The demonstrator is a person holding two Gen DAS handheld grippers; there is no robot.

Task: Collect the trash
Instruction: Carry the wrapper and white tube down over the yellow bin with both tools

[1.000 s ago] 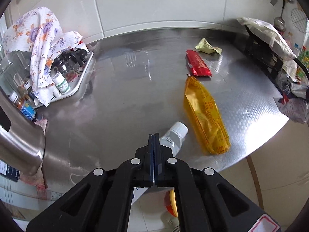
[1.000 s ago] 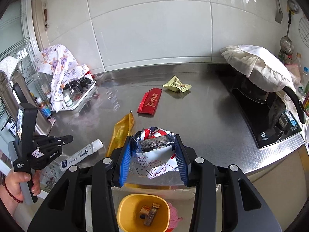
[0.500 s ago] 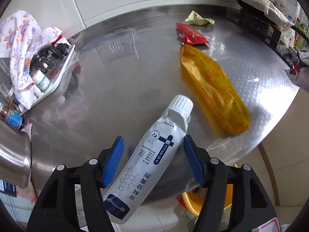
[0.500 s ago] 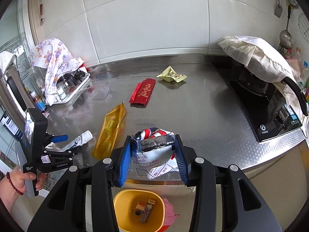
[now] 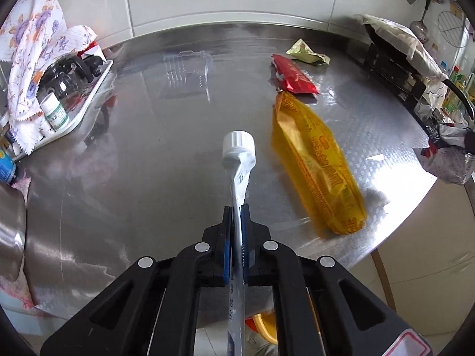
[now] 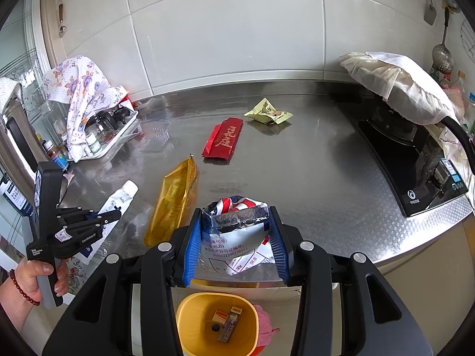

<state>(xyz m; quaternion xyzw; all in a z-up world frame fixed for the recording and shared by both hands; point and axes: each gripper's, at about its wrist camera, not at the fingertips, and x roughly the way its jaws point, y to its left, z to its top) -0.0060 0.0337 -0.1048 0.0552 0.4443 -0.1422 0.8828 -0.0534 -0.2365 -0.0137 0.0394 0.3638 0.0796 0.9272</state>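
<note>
The 2 blue-padded fingers (image 5: 227,237) of the left gripper (image 5: 236,216) are pressed together on the flattened body of a white tube (image 5: 239,160), which sticks out ahead of them with its white screw cap at the far end, over the steel counter (image 5: 148,163); in the right wrist view the same left gripper (image 6: 114,214) is seen at the counter's near left edge, held by a hand (image 6: 32,273) wearing a red bead bracelet, with the white tube (image 6: 118,200) pinched in it. The right gripper (image 6: 236,240) has its 2 fingers (image 6: 191,246) partly spread and clamped on a crumpled printed packet (image 6: 237,231), held at the counter's front edge above a yellow bin (image 6: 216,323) that has a few small boxes inside. Still lying on the counter are an orange-yellow wrapper (image 5: 314,163) just right of the tube, a red wrapper (image 5: 292,74) beyond it, touching or nearly touching its far tip, and a pale green crumpled wrapper (image 5: 307,52) farther back near the wall. A clear plastic blister (image 5: 188,68) lies at the back centre. A white tray (image 5: 86,95) of bottles under a floral cloth (image 5: 32,44) stands at the left, and a cloth-covered pan (image 6: 397,83) sits on the black stove (image 6: 409,160) at the right.
</note>
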